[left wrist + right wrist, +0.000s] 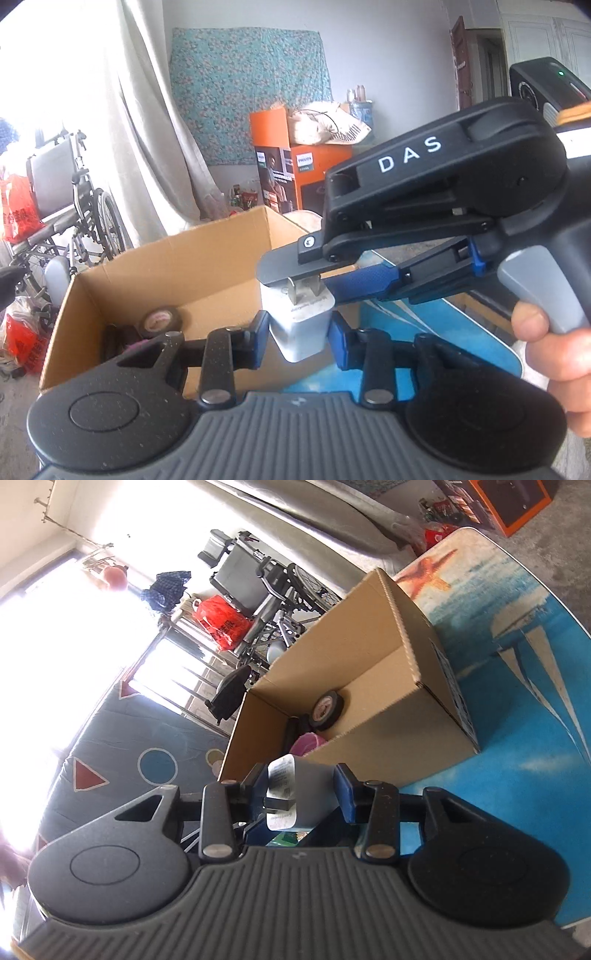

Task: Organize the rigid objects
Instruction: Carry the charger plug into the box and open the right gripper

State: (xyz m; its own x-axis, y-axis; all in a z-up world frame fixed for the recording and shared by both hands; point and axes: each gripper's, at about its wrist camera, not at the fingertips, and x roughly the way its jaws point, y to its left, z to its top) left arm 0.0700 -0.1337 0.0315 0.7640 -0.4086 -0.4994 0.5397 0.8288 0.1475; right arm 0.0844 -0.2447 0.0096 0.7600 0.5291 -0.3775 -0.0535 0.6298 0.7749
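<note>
Charger (301,325) held by both tools over the counter, beside the cardboard box.
Left tool (299,338) clamped the white plug body at lower centre of its frame, prongs up; the right tool (295,273) pinched it from the right across the prong end, probably to steady it for carrying. The open box (221,254) sat just behind on the blue counter (461,332), tape roll (160,321) already inside.

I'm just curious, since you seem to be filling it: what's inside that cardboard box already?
Inside the cardboard box lies a black roll of tape, with something pink and a dark item beside it. The near wall and the held white charger cover the rest of the floor.
</note>
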